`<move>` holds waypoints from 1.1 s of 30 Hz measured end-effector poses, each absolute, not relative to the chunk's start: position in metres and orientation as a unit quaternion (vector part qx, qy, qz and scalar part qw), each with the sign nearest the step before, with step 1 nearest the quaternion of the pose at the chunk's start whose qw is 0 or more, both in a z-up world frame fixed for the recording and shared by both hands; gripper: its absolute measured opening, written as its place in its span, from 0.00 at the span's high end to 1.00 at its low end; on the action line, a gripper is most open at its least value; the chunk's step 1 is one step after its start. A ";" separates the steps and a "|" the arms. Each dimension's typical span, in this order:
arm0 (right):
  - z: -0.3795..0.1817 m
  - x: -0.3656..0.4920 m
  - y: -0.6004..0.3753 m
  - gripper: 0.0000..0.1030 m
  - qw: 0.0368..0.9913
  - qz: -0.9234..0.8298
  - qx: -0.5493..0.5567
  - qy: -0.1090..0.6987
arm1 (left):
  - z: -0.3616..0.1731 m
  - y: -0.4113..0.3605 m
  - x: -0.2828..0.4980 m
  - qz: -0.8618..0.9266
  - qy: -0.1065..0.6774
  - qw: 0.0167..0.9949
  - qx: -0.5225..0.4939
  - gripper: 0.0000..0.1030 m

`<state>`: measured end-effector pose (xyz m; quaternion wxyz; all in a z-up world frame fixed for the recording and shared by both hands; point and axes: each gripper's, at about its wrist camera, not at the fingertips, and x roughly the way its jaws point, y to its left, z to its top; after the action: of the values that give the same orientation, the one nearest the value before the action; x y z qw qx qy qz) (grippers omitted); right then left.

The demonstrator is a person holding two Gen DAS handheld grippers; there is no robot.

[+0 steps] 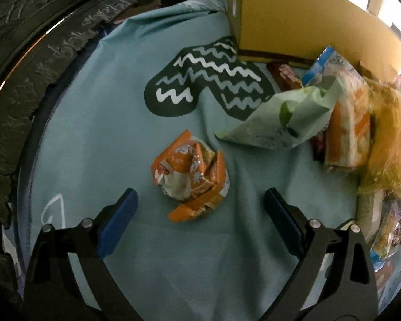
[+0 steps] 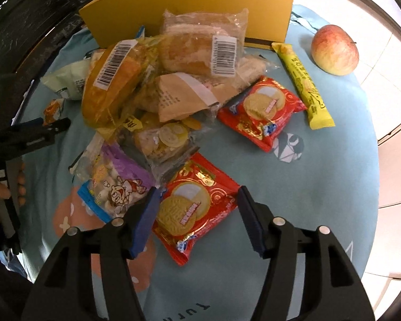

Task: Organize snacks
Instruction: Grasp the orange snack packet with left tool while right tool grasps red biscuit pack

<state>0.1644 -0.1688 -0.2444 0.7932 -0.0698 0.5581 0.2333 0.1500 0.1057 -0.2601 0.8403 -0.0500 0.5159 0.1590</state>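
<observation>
Left gripper (image 1: 200,200) spread wide, grasping nothing, poised above the pale blue cloth (image 1: 93,133) on the worktop. Crumpled orange snack packet (image 1: 191,179) lying alone just ahead of the blue pads, between them in line but untouched. Green pouch (image 1: 278,117) at 2 o'clock from that packet, leaning off the heap of snacks. Yellow box (image 1: 294,26) upright at 12 to 1 o'clock, at the far edge of the cloth.

Right gripper (image 2: 196,214) also released, straddling the near red biscuit packet (image 2: 195,208) without pinching it; left pad at its edge, right pad just beside its corner. Second red biscuit packet (image 2: 262,112) at 1 o'clock, apart from the first. Purple-and-blue candy bag (image 2: 115,184) at 10 o'clock, touching the heap. Wrapped bread rolls (image 2: 200,45) stacked at 12 o'clock against the box. Yellow bar (image 2: 303,85) at 1 o'clock, near an apple (image 2: 334,49) at 2 o'clock.
</observation>
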 end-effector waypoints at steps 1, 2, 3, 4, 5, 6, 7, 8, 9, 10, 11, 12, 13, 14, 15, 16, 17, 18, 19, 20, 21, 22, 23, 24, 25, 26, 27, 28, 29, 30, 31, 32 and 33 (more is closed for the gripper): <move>-0.245 0.164 -0.168 0.34 0.793 0.235 -0.071 0.558 | -0.261 0.106 0.149 0.158 0.513 0.842 -0.053 0.06; -0.249 0.162 -0.165 0.27 0.791 0.234 -0.083 0.559 | -0.262 0.107 0.147 0.157 0.510 0.844 -0.056 0.05; -0.256 0.158 -0.163 0.14 0.788 0.225 -0.103 0.564 | -0.262 0.108 0.145 0.156 0.507 0.846 -0.059 0.04; -0.266 0.156 -0.159 0.09 0.776 0.217 -0.129 0.578 | -0.263 0.108 0.143 0.155 0.503 0.848 -0.062 0.04; -0.270 0.150 -0.153 0.05 0.777 0.225 -0.155 0.567 | -0.264 0.108 0.141 0.155 0.498 0.851 -0.065 0.04; -0.268 0.143 -0.150 0.13 0.782 0.236 -0.170 0.551 | -0.264 0.108 0.140 0.154 0.498 0.851 -0.066 0.04; -0.266 0.143 -0.151 0.19 0.786 0.236 -0.159 0.549 | -0.264 0.107 0.139 0.151 0.500 0.850 -0.067 0.04; -0.262 0.143 -0.153 0.38 0.790 0.231 -0.152 0.547 | -0.264 0.106 0.139 0.143 0.501 0.851 -0.067 0.08; -0.258 0.146 -0.155 0.56 0.792 0.230 -0.143 0.547 | -0.262 0.104 0.138 0.127 0.499 0.855 -0.067 0.21; -0.257 0.149 -0.157 0.56 0.789 0.231 -0.134 0.554 | -0.260 0.098 0.136 0.111 0.494 0.860 -0.058 0.28; -0.256 0.150 -0.159 0.56 0.787 0.231 -0.129 0.557 | -0.257 0.092 0.133 0.089 0.489 0.866 -0.048 0.45; -0.255 0.149 -0.161 0.56 0.787 0.231 -0.131 0.558 | -0.256 0.090 0.131 0.082 0.487 0.868 -0.048 0.59; -0.254 0.147 -0.162 0.56 0.787 0.231 -0.133 0.557 | -0.254 0.088 0.128 0.076 0.486 0.869 -0.054 0.65; -0.252 0.145 -0.164 0.56 0.787 0.233 -0.129 0.556 | -0.253 0.089 0.126 0.069 0.486 0.869 -0.068 0.75; -0.249 0.143 -0.167 0.56 0.790 0.236 -0.121 0.554 | -0.252 0.092 0.124 0.060 0.486 0.868 -0.085 0.84; -0.246 0.141 -0.170 0.56 0.791 0.237 -0.116 0.552 | -0.251 0.093 0.122 0.054 0.486 0.867 -0.096 0.87; -0.243 0.140 -0.172 0.56 0.793 0.238 -0.111 0.550 | -0.250 0.095 0.120 0.048 0.485 0.867 -0.103 0.91; -0.239 0.139 -0.170 0.56 0.795 0.241 -0.108 0.546 | -0.248 0.096 0.118 0.046 0.483 0.868 -0.108 0.91; -0.237 0.136 -0.169 0.56 0.797 0.243 -0.106 0.543 | -0.246 0.097 0.116 0.046 0.480 0.869 -0.112 0.91; -0.235 0.134 -0.169 0.56 0.797 0.244 -0.106 0.542 | -0.244 0.098 0.114 0.047 0.478 0.869 -0.117 0.91; -0.233 0.133 -0.168 0.56 0.798 0.243 -0.105 0.541 | -0.244 0.100 0.113 0.047 0.478 0.868 -0.122 0.91; -0.234 0.133 -0.169 0.56 0.798 0.243 -0.104 0.541 | -0.243 0.101 0.114 0.045 0.477 0.868 -0.130 0.90; -0.234 0.132 -0.169 0.56 0.798 0.243 -0.104 0.541 | -0.241 0.101 0.117 0.045 0.474 0.870 -0.130 0.74; -0.234 0.131 -0.170 0.56 0.798 0.243 -0.105 0.541 | -0.238 0.102 0.120 0.053 0.468 0.873 -0.124 0.36; -0.233 0.130 -0.174 0.56 0.798 0.244 -0.106 0.541 | -0.234 0.102 0.125 0.069 0.460 0.878 -0.115 0.21; -0.232 0.129 -0.173 0.56 0.797 0.244 -0.108 0.542 | -0.232 0.105 0.132 0.084 0.448 0.883 -0.107 0.15; -0.232 0.127 -0.173 0.56 0.796 0.245 -0.112 0.542 | -0.231 0.106 0.138 0.089 0.450 0.883 -0.105 0.15; -0.232 0.125 -0.173 0.56 0.794 0.248 -0.116 0.543 | -0.232 0.108 0.146 0.095 0.455 0.879 -0.103 0.15; -0.232 0.124 -0.172 0.56 0.793 0.249 -0.120 0.543 | -0.234 0.111 0.152 0.105 0.460 0.875 -0.105 0.15; -0.231 0.122 -0.171 0.56 0.792 0.250 -0.124 0.542 | -0.236 0.113 0.156 0.109 0.463 0.873 -0.109 0.15; -0.230 0.121 -0.171 0.56 0.793 0.250 -0.127 0.541 | -0.238 0.116 0.157 0.109 0.469 0.870 -0.112 0.17; -0.228 0.120 -0.171 0.56 0.794 0.249 -0.127 0.539 | -0.243 0.118 0.157 0.110 0.481 0.863 -0.112 0.40; -0.226 0.121 -0.173 0.56 0.796 0.247 -0.125 0.538 | -0.247 0.120 0.156 0.110 0.490 0.857 -0.112 0.53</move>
<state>0.1211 -0.1733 -0.2265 0.7964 -0.1245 0.5377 0.2474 0.1561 0.1204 -0.2473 0.8575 -0.1122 0.4899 0.1100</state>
